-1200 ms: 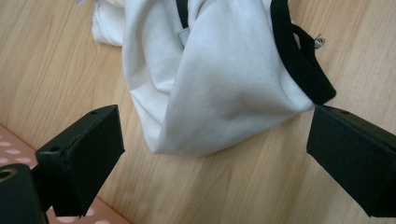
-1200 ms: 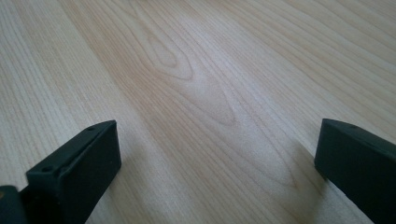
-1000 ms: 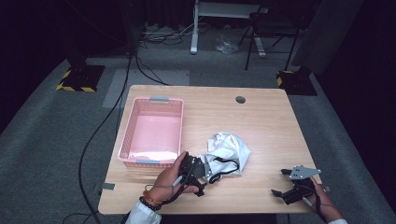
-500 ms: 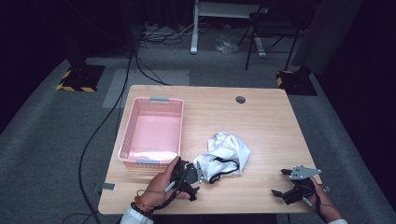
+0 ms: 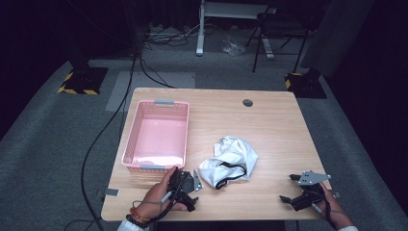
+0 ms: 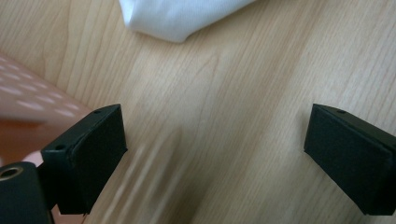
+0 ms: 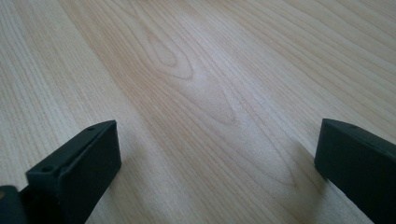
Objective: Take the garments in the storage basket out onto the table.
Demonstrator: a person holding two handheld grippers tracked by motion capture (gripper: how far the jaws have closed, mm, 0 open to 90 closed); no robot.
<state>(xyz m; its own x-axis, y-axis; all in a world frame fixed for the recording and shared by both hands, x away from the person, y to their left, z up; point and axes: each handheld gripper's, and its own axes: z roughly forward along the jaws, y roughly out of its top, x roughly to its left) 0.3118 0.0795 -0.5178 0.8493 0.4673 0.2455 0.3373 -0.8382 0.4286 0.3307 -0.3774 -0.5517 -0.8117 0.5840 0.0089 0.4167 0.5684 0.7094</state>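
Two claws are resting at the near edge of a pale wooden worktop (image 5: pixel 269 120). At far left, grey carpet (image 5: pixel 48 144) is lying under black cables (image 5: pixel 103 130). A pink basket (image 5: pixel 156 136) is sitting left of centre. The left claw (image 5: pixel 188 185) is hovering just near of it, jaws spread wide over bare wood. A crumpled white cloth (image 5: pixel 231 159) with a black strap is lying at centre, just right of that claw. The right claw (image 5: pixel 291 188) is sitting near right, gaping wide, holding nothing.

Glossy white cloth (image 5: pixel 230 161), matt wood table (image 5: pixel 269 130), perforated plastic basket (image 5: pixel 156 136).
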